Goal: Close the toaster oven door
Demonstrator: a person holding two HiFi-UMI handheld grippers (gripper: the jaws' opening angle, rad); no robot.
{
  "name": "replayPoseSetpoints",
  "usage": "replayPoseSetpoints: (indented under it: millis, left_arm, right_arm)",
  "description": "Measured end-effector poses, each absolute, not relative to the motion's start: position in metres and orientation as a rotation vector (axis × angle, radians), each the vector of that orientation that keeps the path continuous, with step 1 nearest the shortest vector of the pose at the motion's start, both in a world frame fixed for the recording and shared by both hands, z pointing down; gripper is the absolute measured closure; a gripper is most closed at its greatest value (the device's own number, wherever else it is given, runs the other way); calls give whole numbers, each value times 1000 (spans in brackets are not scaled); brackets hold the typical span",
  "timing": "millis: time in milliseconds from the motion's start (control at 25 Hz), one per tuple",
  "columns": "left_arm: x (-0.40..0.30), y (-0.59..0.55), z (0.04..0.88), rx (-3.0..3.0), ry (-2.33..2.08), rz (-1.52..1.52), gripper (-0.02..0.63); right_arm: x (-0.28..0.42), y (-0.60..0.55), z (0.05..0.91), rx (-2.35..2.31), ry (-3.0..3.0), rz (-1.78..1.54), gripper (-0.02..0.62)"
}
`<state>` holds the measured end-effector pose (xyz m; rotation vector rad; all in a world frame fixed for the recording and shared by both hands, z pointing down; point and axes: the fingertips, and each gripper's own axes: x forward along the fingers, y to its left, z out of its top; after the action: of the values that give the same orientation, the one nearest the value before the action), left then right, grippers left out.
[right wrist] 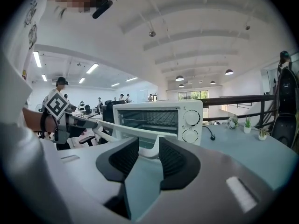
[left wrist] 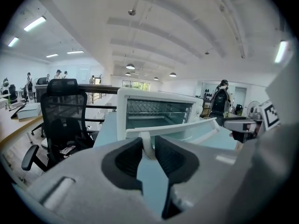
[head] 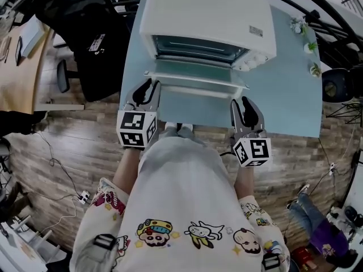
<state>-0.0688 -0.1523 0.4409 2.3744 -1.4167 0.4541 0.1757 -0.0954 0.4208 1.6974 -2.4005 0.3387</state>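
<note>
Left tongs [left wrist: 149, 142]: clamping the left post of the door handle [left wrist: 185, 125].
Right tongs [right wrist: 149, 142]: gaping around its right post.

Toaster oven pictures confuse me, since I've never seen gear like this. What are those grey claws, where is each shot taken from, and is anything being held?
There is no robot here: a person holds a hand-operated two-jaw gripper in each hand. The head view looks down from a camera on their head. The other two cameras ride on the grippers and look along the jaws. A white toaster oven stands on a pale blue table, its door open, with small plants at one side. The left gripper is closed on the left end of the door handle. The right gripper has the handle's right end between its jaws, which stand apart.
</note>
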Motion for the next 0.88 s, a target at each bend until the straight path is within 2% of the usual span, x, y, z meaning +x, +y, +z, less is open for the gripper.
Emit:
replayPoseSetpoints:
  millis: [880]
  left_arm:
    - [-62,-230,393,2420,-1463,352,529]
  right_arm:
    - [176,-118,425,1669,-2402,360,463]
